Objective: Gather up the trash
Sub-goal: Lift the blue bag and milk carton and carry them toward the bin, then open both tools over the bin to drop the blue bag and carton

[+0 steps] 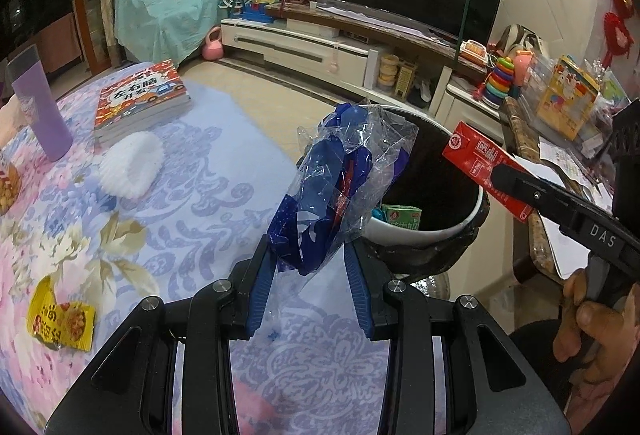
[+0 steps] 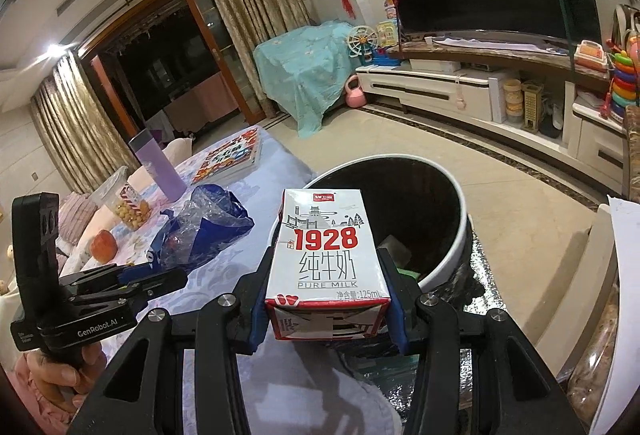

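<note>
My left gripper [image 1: 308,259] is shut on a crumpled blue and clear plastic wrapper [image 1: 344,175] and holds it up at the near rim of the trash bin [image 1: 472,211]. The wrapper also shows in the right wrist view [image 2: 204,231]. My right gripper [image 2: 326,287] is shut on a white and red milk carton [image 2: 328,255], held at the bin's [image 2: 452,247] near rim. In the left wrist view the carton [image 1: 480,159] hangs over the bin's right side. A green carton [image 1: 402,217] lies inside the bin.
On the flowered tablecloth [image 1: 192,203] lie a yellow snack packet [image 1: 60,319], a white foam net [image 1: 132,167], a book [image 1: 140,99] and a purple cup [image 1: 40,107]. A snack cup [image 2: 124,207] and an apple [image 2: 103,245] sit farther left. A cluttered side table [image 1: 560,163] stands right of the bin.
</note>
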### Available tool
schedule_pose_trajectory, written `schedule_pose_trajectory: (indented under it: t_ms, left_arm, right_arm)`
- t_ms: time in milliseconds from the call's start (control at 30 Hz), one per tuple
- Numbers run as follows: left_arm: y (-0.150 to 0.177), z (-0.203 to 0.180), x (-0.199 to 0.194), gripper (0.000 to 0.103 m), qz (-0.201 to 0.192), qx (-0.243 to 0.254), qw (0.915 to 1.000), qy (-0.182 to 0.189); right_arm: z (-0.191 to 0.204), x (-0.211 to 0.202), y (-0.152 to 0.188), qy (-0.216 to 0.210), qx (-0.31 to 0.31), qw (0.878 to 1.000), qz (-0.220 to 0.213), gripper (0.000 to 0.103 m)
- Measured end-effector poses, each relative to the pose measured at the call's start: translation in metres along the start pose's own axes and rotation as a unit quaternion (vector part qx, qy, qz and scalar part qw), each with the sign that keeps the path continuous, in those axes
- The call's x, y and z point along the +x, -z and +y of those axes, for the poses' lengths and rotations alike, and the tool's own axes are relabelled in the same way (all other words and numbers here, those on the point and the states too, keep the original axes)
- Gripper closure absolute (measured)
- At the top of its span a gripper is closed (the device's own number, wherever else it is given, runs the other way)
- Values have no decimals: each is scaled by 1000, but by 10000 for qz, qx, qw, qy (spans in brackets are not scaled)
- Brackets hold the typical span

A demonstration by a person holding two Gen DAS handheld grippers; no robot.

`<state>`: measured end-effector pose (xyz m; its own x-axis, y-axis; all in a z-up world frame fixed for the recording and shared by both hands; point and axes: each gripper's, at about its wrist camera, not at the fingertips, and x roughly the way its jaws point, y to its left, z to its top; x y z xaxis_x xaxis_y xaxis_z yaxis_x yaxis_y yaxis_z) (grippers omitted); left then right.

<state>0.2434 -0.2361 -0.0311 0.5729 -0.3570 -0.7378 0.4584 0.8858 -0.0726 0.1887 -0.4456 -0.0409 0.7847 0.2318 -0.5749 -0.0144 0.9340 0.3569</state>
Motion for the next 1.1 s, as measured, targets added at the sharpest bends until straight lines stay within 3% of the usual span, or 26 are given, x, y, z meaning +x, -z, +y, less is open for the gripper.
schedule_pose_trajectory:
  t_ms: [733, 933, 1000, 1100]
  left_arm:
    - [-36, -34, 47, 68, 367, 344, 9987, 92]
    - [-42, -37, 56, 62, 438, 347, 9984, 115]
    - [-45, -38, 57, 52, 440, 356, 9984, 95]
    - [-47, -37, 58, 46, 440, 357, 9983, 131]
  right_arm:
    - [-28, 30, -25, 159, -48, 9993, 331, 55]
    - [-31, 37, -29, 172, -67, 9989, 423, 55]
    - [-32, 39, -30, 172, -56, 9988, 448, 55]
    - [-34, 41, -32, 155, 11, 9989, 440, 53]
